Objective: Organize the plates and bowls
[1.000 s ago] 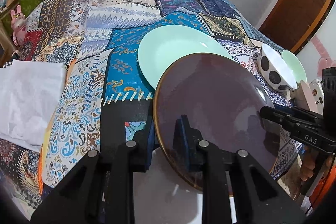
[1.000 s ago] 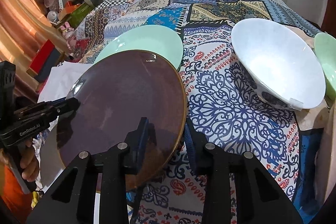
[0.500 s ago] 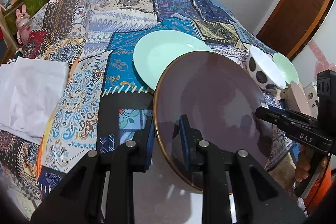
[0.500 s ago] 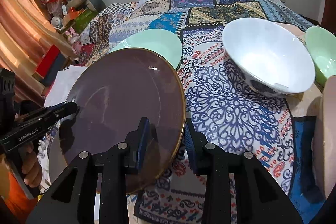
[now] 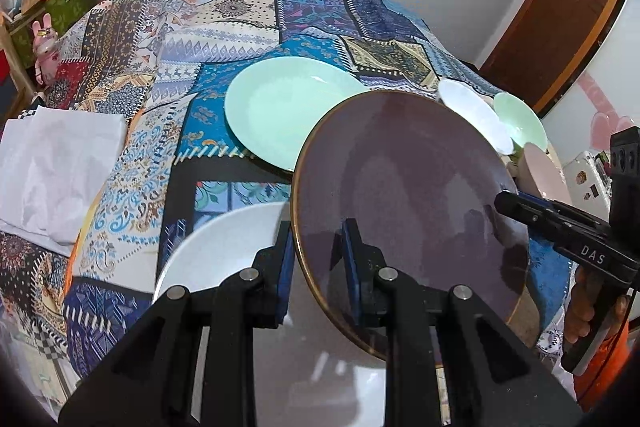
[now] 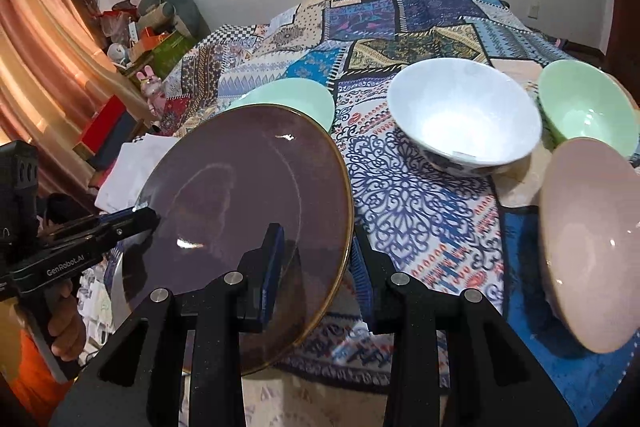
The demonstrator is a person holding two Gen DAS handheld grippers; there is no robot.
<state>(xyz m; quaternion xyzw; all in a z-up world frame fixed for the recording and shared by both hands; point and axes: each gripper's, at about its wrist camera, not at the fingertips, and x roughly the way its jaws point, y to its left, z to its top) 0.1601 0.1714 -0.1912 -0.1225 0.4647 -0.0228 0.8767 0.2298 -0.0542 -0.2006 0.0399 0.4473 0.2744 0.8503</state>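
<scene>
I read "DAS" in white on the black plastic right gripper (image 5: 508, 205) and "GenRobot.AI" on the black plastic left gripper (image 6: 150, 217).

plates (image 5: 408, 187): 3 | bowls (image 6: 464, 115): 3 | tongs (image 5: 316, 259): 2 | white cloth (image 5: 56, 163): 1

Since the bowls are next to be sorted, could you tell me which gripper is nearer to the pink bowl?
Right. The right gripper clamps the purple plate's rim on the side facing the pink bowl. The left gripper clamps the opposite rim, with the plate between it and the bowl.
</scene>
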